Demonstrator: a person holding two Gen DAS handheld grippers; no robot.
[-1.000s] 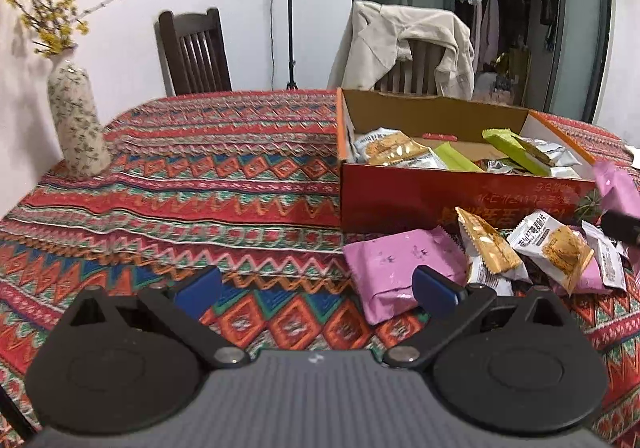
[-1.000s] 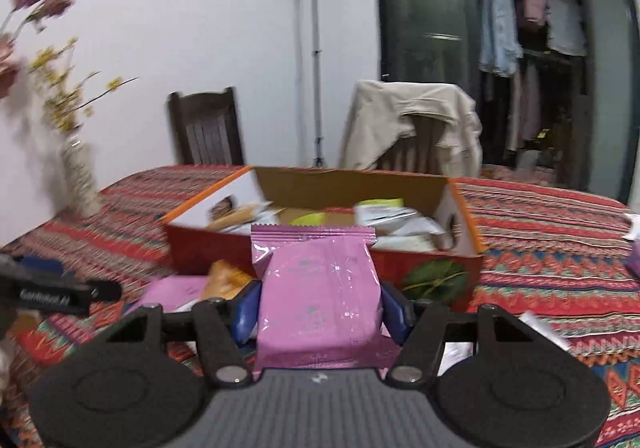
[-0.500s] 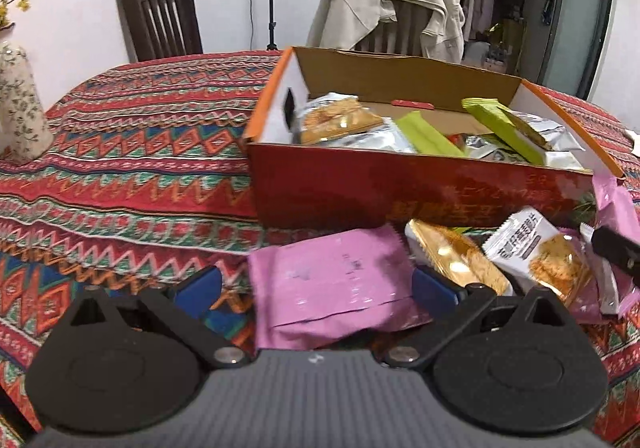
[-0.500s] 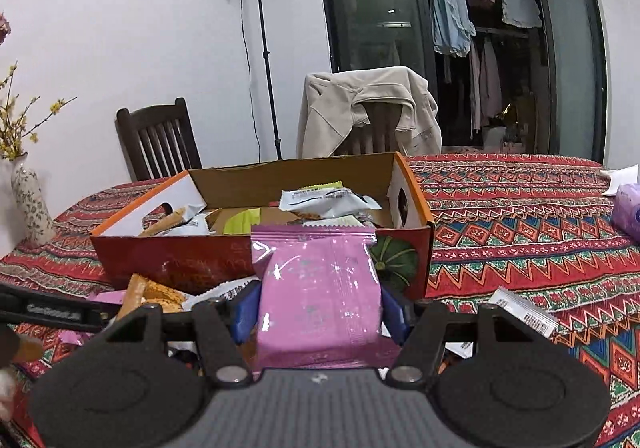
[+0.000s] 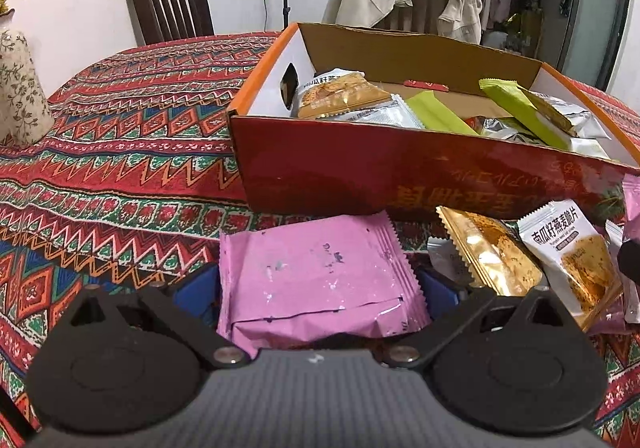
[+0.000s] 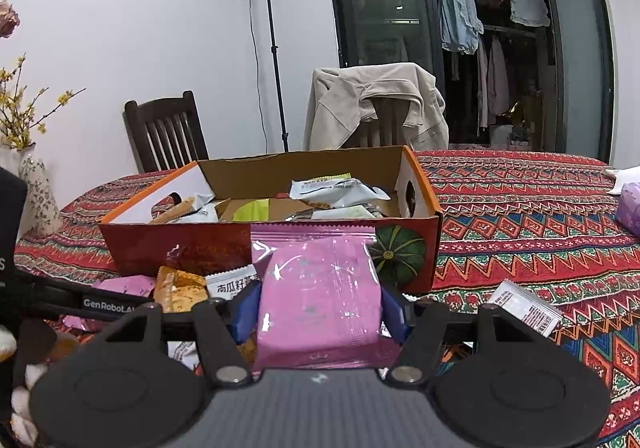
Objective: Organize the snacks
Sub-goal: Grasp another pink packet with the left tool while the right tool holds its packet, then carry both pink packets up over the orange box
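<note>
Pink snack pack (image 5: pixel 320 280) now between left hand-held gripper (image 5: pixel 316 288) pads, previously beyond.

The left gripper (image 5: pixel 318 286) sits low and level over the table, its blue pads (image 5: pixel 198 290) spread wide at either edge of a pink packet (image 5: pixel 320 280); whether they press it cannot be told. The right gripper (image 6: pixel 318 306) is raised, level and facing forward, its pads (image 6: pixel 246 308) closed against both sides of a second pink packet (image 6: pixel 318 308), which stands upright between them.
</note>
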